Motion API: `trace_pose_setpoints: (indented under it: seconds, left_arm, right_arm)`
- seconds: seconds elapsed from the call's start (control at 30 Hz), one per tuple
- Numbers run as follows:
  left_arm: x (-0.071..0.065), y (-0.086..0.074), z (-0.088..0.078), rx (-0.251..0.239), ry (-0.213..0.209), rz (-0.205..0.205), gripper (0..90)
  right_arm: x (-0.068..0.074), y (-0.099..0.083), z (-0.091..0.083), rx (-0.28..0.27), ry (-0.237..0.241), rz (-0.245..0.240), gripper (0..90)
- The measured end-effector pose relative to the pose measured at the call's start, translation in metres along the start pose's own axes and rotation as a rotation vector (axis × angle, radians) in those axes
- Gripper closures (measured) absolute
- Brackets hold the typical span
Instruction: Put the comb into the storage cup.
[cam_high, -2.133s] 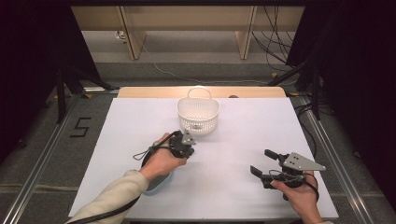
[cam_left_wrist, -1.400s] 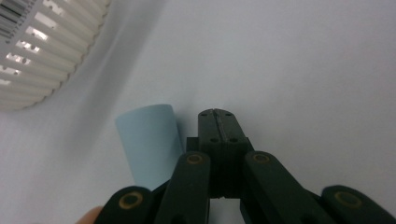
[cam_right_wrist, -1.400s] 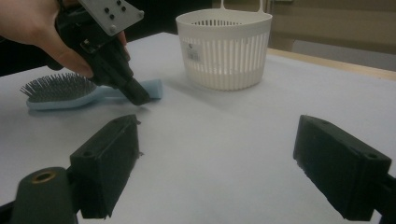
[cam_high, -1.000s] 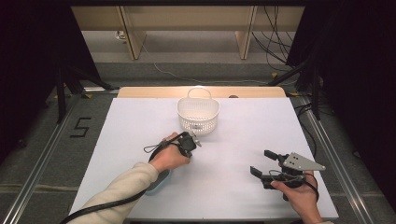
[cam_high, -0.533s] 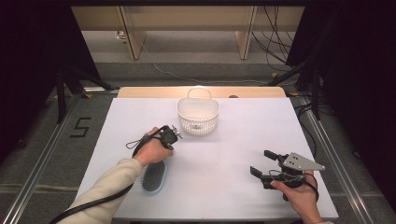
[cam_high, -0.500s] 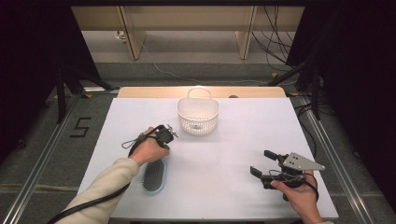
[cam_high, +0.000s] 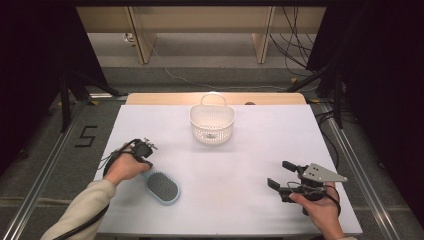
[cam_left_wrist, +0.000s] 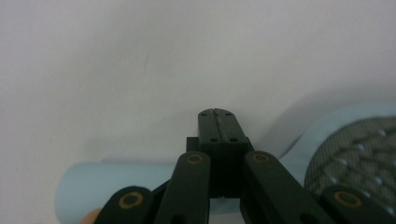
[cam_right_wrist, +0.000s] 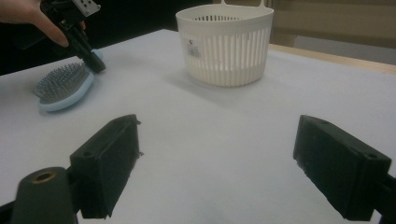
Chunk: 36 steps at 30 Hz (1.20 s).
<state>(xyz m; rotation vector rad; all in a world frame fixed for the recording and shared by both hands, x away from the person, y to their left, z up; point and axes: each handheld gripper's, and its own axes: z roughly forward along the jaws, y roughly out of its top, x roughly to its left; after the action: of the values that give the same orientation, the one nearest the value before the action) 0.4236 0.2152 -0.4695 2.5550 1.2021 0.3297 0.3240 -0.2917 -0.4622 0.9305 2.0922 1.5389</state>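
A light blue hairbrush (cam_high: 162, 187) lies bristles up on the white table (cam_high: 240, 160) at the front left. My left gripper (cam_high: 146, 161) points down at the brush's handle end, jaws shut with the pads pressed together. In the left gripper view the shut tips (cam_left_wrist: 217, 114) stand over the pale blue handle (cam_left_wrist: 93, 186), and the bristle head (cam_left_wrist: 359, 149) is at the right. The right gripper view shows that gripper (cam_right_wrist: 95, 63) touching the brush (cam_right_wrist: 63, 86) at the handle. My right gripper (cam_high: 281, 175) rests at the front right, open and empty.
A white slotted basket (cam_high: 212, 122) with a handle stands at the far middle of the table, also ahead in the right gripper view (cam_right_wrist: 224, 46). A wooden strip (cam_high: 165, 98) runs along the table's far edge. Dark stands and cables flank the table.
My left hand has moved left, away from the basket, and now stands at the brush's handle. The brush, earlier partly under the arm, lies uncovered. The right gripper has not moved.
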Motion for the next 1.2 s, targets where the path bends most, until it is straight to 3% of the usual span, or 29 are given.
trace_pose_setpoints:
  seconds: [0.07, 0.33, 0.53, 0.83, 1.2]
  left_arm:
    - [0.002, -0.01, -0.003, -0.009, -0.009, -0.03, 89.8]
    - [-0.003, -0.051, -0.018, -0.026, -0.011, -0.069, 89.8]
    - [-0.011, -0.076, -0.028, -0.024, 0.005, -0.073, 89.8]
    - [-0.019, -0.091, -0.035, -0.008, 0.005, -0.072, 89.8]
    - [-0.019, -0.095, -0.037, -0.019, -0.001, -0.084, 89.6]
  right_arm:
    - [0.0, 0.0, 0.0, 0.0, 0.0, -0.001, 15.3]
    - [0.001, 0.0, 0.001, 0.003, -0.002, 0.0, 15.4]
    - [0.001, 0.0, 0.0, 0.0, -0.003, -0.003, 15.4]
    - [0.001, 0.0, 0.0, 0.0, -0.005, -0.004, 15.3]
    - [0.001, 0.0, 0.0, -0.001, -0.005, -0.003, 15.3]
